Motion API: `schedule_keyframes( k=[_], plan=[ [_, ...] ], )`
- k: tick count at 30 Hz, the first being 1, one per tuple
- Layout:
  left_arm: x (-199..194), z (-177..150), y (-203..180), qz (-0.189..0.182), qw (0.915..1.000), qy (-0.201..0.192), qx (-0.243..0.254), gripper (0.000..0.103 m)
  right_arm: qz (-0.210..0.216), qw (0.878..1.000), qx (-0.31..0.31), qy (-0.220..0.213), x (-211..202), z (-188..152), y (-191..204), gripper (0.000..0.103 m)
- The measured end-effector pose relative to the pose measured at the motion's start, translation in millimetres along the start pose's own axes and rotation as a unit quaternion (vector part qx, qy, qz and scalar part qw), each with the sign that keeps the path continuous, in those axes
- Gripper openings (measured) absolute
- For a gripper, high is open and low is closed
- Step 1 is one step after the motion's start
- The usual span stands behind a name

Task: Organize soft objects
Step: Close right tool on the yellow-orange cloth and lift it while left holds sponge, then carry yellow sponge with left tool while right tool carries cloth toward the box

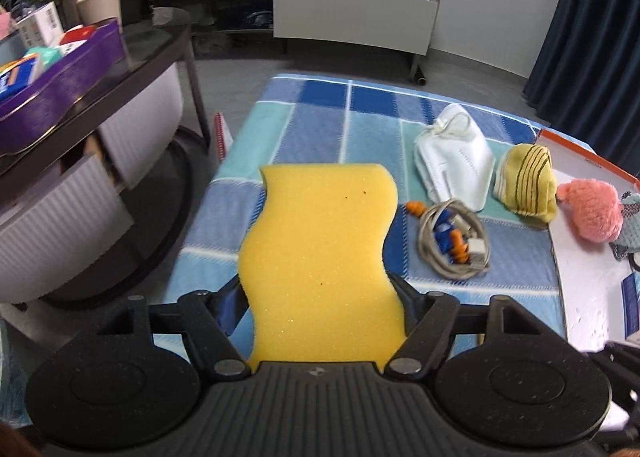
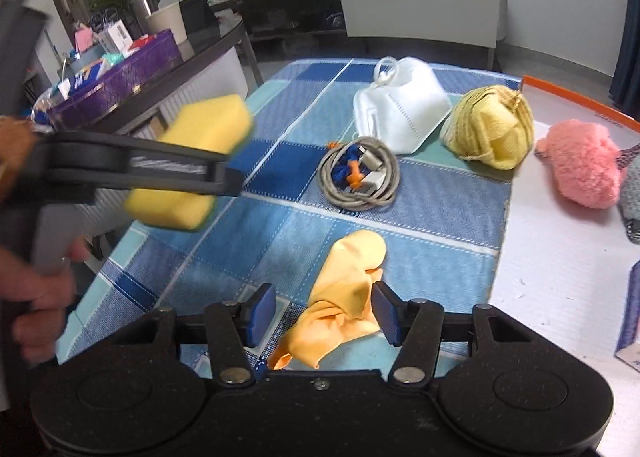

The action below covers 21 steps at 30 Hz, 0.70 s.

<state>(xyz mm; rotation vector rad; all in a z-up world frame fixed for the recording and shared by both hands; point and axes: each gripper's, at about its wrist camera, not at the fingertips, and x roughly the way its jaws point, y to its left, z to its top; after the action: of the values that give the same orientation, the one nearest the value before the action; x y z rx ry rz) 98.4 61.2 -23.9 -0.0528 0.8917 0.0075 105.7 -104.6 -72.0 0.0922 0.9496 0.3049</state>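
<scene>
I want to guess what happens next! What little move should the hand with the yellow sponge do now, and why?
Probably carry it right, toward the white tray. The left gripper is shut on the yellow sponge, lifted above the blue checked cloth, and the pink fluffy toy already lies on that tray, so soft things seem to gather there.

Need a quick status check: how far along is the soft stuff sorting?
Done: pink plush lies on the white tray. In hand: left tool grips the yellow sponge. Left on the blanket: mask, yarn ball, orange cloth by the open right tool.
</scene>
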Motion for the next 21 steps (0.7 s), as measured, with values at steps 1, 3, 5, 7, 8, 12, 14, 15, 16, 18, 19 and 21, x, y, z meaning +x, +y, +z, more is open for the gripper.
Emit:
schedule_keyframes(
  k=[1, 3, 5, 7, 8, 12, 14, 15, 16, 18, 19, 21],
  plan=[
    [-3.9, -0.8, 3.3, 0.001, 1.0, -0.002, -0.006, 0.073, -0.005, 1.0, -0.006, 0.006, 3.6, -0.5, 1.7, 0.057],
    [-9.5, -6.5, 8.4, 0.0, 0.9998, -0.001, -0.018, 0.074, -0.02, 1.0, -0.02, 0.004, 6.2, -3.8, 6.2, 0.043],
    [-12.3, -10.0, 9.2, 0.001, 0.9997, -0.001, -0.023, 0.074, -0.023, 0.999, -0.023, 0.0, 3.9, -4.5, 6.2, 0.038],
    [-13.2, -14.4, 6.7, -0.002, 0.9997, 0.002, -0.024, 0.074, -0.027, 0.999, -0.014, -0.01, -2.4, -6.4, 3.9, 0.036],
    [-12.6, -16.5, 4.1, -0.001, 0.9997, 0.002, -0.025, 0.073, -0.032, 0.999, -0.013, -0.019, -6.6, -6.3, 3.4, 0.035],
    [-19.8, -21.3, -1.9, -0.011, 0.9997, -0.005, -0.023, 0.073, -0.037, 0.998, -0.007, -0.046, -23.7, -1.9, -1.1, 0.035],
    [-24.7, -21.2, -7.2, -0.022, 0.9995, -0.011, -0.018, 0.073, -0.039, 0.998, -0.003, -0.057, -32.9, -0.8, -3.2, 0.035],
    [-26.5, -21.3, -9.8, -0.028, 0.9994, -0.012, -0.018, 0.073, -0.039, 0.997, -0.001, -0.063, -37.4, -0.7, -3.9, 0.035],
    [-28.6, -22.2, -11.6, -0.034, 0.9991, -0.014, -0.02, 0.073, -0.041, 0.997, 0.0, -0.068, -41.5, -0.8, -4.7, 0.035],
    [-31.1, -23.1, -15.2, -0.04, 0.9989, -0.017, -0.02, 0.073, -0.042, 0.996, 0.001, -0.074, -49.0, -0.2, -5.8, 0.036],
    [-32.1, -23.9, -17.3, -0.041, 0.9988, -0.017, -0.018, 0.073, -0.044, 0.996, 0.003, -0.078, -52.1, -0.6, -6.6, 0.036],
    [-34.5, -26.2, -21.2, -0.045, 0.9987, -0.019, -0.015, 0.073, -0.046, 0.996, 0.005, -0.082, -58.3, -0.9, -8.1, 0.036]
  ],
)
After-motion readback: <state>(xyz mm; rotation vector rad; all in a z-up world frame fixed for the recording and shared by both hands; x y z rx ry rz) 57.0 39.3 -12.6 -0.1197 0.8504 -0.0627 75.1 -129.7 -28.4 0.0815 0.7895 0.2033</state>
